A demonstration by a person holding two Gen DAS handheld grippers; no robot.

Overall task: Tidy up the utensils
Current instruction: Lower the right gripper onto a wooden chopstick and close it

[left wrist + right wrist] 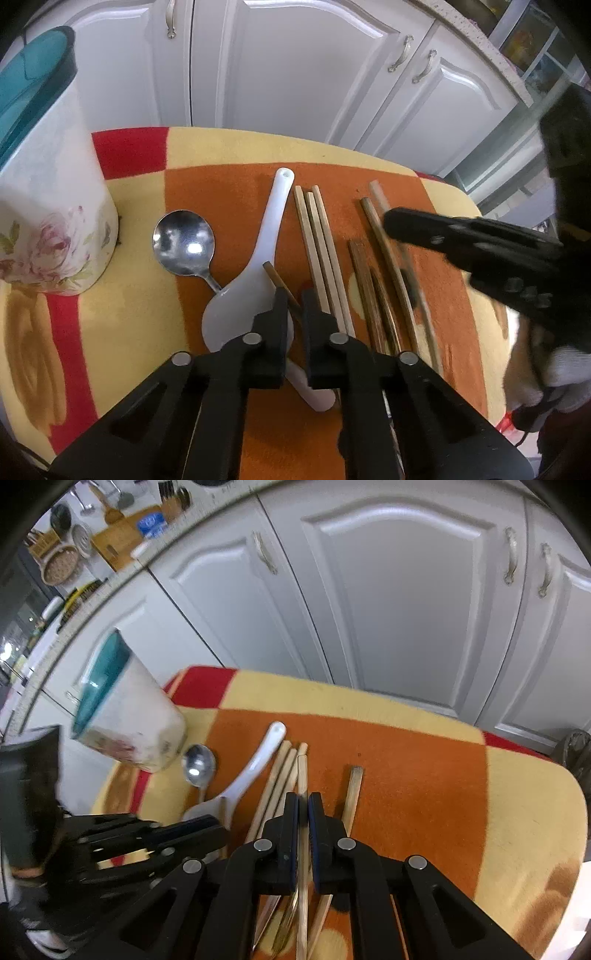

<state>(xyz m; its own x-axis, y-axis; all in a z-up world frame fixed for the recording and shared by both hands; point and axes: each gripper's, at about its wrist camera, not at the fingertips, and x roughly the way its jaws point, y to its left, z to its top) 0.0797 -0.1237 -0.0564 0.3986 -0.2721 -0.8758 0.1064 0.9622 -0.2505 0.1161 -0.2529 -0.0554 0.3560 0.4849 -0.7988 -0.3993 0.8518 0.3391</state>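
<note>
White panelled cabinet doors [295,74] fill the top of both views; below them our table wears a red, yellow & orange blanket [229,147]. At left in the left wrist view stands a tall white floral ceramic holder w/ teal inside [55,192]. Just right of it lies a steel spoon [183,243], then a white ceramic soup spoon [255,273], then three pale wooden chopsticks [317,236] side by side, w/ darker bamboo sticks [373,295] further right.

Our left gripper [294,299] sits at lower centre, jaws nearly together on a thin brown chopstick [275,277] that crosses the soup spoon's bowl.

Our right gripper [303,805], lower centre in the right wrist view, has its jaws clamped on one pale wooden chopstick [302,775]; a dark-tipped stick [352,794] lies just right of it on the orange patch.
</note>
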